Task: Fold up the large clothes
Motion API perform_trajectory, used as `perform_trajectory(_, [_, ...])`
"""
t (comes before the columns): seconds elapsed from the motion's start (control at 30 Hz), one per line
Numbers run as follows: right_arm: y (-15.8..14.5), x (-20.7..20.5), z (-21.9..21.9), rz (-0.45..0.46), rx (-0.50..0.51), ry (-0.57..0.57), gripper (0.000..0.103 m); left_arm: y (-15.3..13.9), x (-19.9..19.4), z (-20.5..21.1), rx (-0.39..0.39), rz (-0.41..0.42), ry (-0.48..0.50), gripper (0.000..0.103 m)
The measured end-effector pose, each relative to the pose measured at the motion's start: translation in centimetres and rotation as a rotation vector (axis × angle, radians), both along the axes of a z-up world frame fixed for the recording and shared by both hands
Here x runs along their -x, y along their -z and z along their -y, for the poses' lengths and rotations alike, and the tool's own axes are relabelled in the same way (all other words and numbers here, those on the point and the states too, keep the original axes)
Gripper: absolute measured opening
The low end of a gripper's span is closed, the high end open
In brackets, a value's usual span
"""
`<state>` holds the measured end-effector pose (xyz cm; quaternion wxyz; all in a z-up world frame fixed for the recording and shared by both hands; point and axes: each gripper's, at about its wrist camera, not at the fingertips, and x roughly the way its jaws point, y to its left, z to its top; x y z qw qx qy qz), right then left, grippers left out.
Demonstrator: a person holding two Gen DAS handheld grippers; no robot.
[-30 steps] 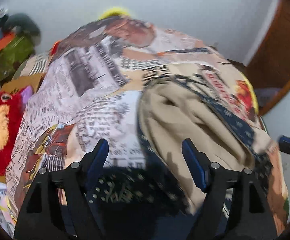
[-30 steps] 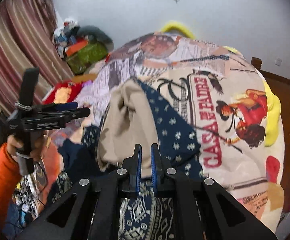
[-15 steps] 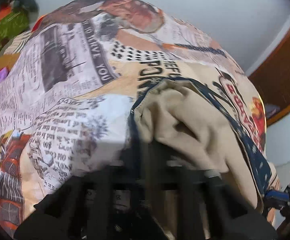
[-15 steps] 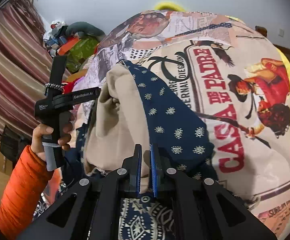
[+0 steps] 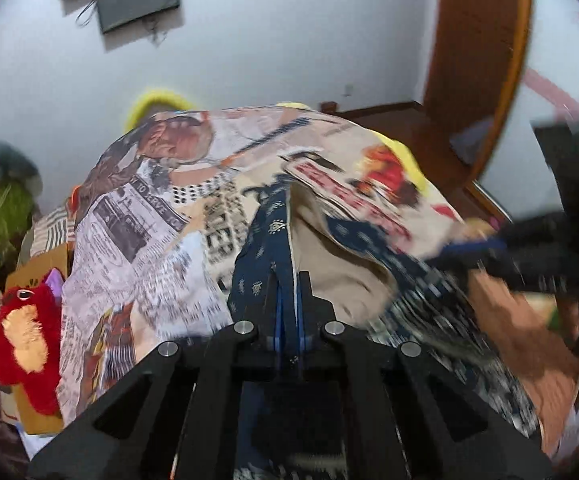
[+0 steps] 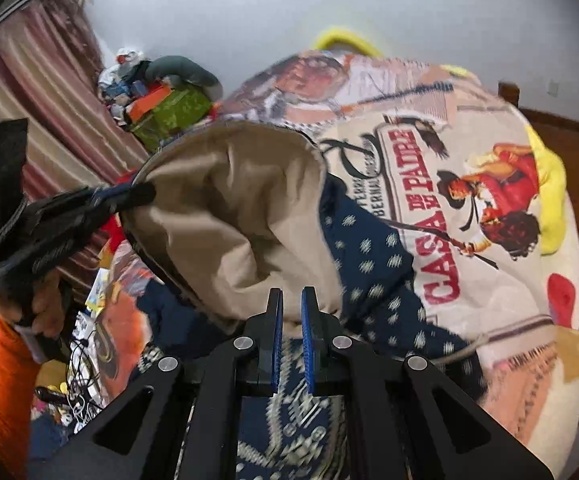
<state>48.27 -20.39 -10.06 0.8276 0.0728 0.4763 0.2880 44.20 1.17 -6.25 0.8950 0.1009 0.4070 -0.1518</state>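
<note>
Garment: one large garment [image 6: 245, 216], navy with pale motifs outside and a tan lining, is held up over the bed [image 6: 501, 280], its lower part draped near the bed's near edge.
Left claw: the left claw [image 5: 287, 280] is clamped on the navy edge of the cloth, blue pads pressed together with fabric between them; in the right wrist view its tip [image 6: 129, 196] pinches the top corner of the tan side.
Right claw: the right claw [image 6: 291, 300] has its jaws drawn in on a fold at the garment's lower edge, with only a narrow slit between the pads.
Step in hand: lifting and spreading the garment between two grips, judged as the start of a fold.
Next move: probably to pull the two held points apart until the cloth hangs flat, then lay it on the bedspread without letting either corner slip.
Bed: covered by one printed spread [image 5: 137, 240] of newsprint and poster art.
Count: one garment, two claws, one red plush toy [image 5: 21, 344] beside the bed's left edge.
Person: an orange sleeve [image 6: 5, 380] shows.
</note>
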Motion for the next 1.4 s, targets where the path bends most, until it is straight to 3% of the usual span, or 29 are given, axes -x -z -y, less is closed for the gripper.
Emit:
perform_trajectory(0.1, [-2.5,3.2,-0.1,0.045,-0.007,-0.02,0.005,0.9,4.4,1.4,-0.054,-0.014,0.048,0.005])
perform_trajectory(0.3, [-5.1,9.0,-0.2,0.086,-0.033,-0.05,0.005,7.0,11.1,2.3,-0.068,-0.133,0.104,0.005])
perform_trajectory(0.5, [-3.1,12.7,-0.1,0.03,0.001,-0.055,0.005,13.6,14.8,1.2,-0.101,-0.26,0.1,0.005])
perform_trajectory(0.63, [-0.9,13.9,0.8,-0.021,0.012,-0.04,0.005,13.3,15.9,-0.4,-0.045,-0.289,0.061,0.012])
perform_trajectory(0.67, [-0.3,14.1,1.1,-0.034,0.018,-0.032,0.005,12.9,16.1,-0.8,-0.023,-0.282,0.043,0.014])
perform_trajectory(0.73, [1.1,14.3,1.9,-0.06,0.029,-0.01,0.005,11.4,15.7,-1.8,0.021,-0.255,-0.001,0.031])
perform_trajectory(0.8, [2.9,14.4,2.9,-0.112,0.017,0.01,0.005,9.7,15.1,-2.3,0.048,-0.202,-0.051,0.056])
perform_trajectory(0.87, [5.2,14.4,3.7,-0.182,0.009,0.033,0.005,8.6,14.4,-2.2,0.071,-0.156,-0.078,0.066])
perform_trajectory(1.0, [8.5,14.4,4.6,-0.249,0.053,0.061,0.005,7.9,12.0,0.0,0.116,-0.14,-0.068,0.07])
perform_trajectory(1.2, [9.9,14.7,5.6,-0.278,0.053,0.05,0.005,9.7,8.0,4.8,-0.03,-0.066,-0.089,0.067])
perform_trajectory(1.23, [9.8,14.8,5.8,-0.276,0.052,0.051,0.005,10.1,7.3,5.7,-0.077,-0.044,-0.089,0.06])
perform_trajectory(1.27, [9.7,14.9,6.1,-0.274,0.047,0.054,0.005,10.6,6.7,6.4,-0.133,-0.029,-0.083,0.038])
perform_trajectory(1.3, [9.6,15.0,6.2,-0.273,0.045,0.055,0.005,10.9,6.3,6.8,-0.169,-0.025,-0.08,0.009])
perform_trajectory(1.33, [9.5,15.0,6.4,-0.272,0.043,0.056,0.005,11.2,6.0,7.3,-0.208,-0.026,-0.075,0.008])
perform_trajectory(1.4, [9.1,15.3,6.8,-0.268,0.04,0.059,0.005,10.7,6.3,7.1,-0.172,-0.016,-0.055,0.008])
